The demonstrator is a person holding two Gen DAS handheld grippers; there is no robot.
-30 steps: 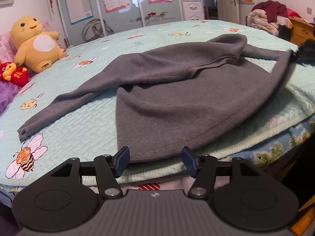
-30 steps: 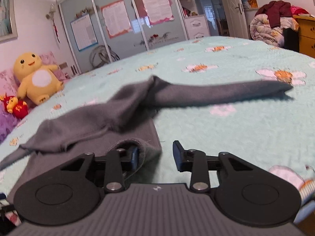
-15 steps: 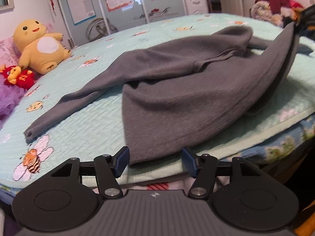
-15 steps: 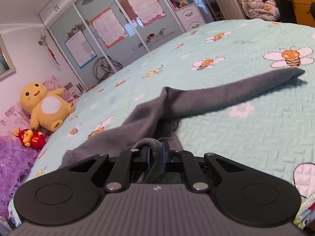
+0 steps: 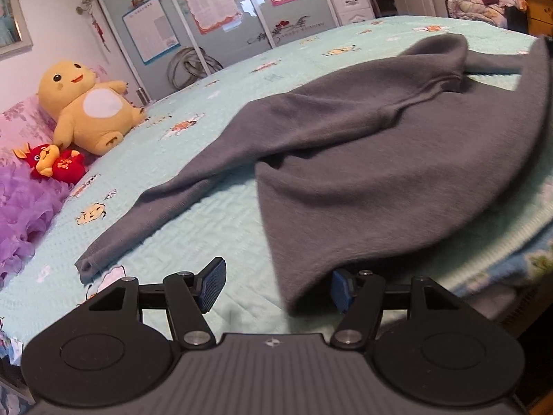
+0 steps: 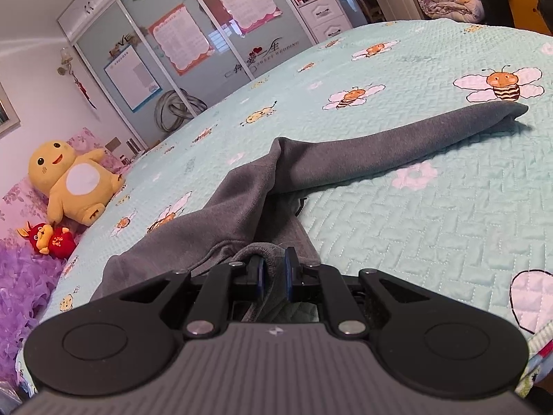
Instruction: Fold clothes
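Right gripper point(image 6: 273, 269) pinching grey sweater point(image 5: 380, 159) hem, left gripper point(image 5: 276, 285) opening around the corner, unclamped

The grey sweater point(image 5: 380, 159) hides the left tongs' point(image 5: 276, 288) right pad.

One grey knit sweater point(image 5: 380, 159) lies spread on the bed point(image 5: 214, 221), hem at the near edge. One sleeve point(image 5: 166, 204) extends flat toward the left side; the other sleeve point(image 6: 397, 141) stretches toward the right. The right hem corner point(image 6: 273, 259) is lifted clear of the bed, bunched and pinched.
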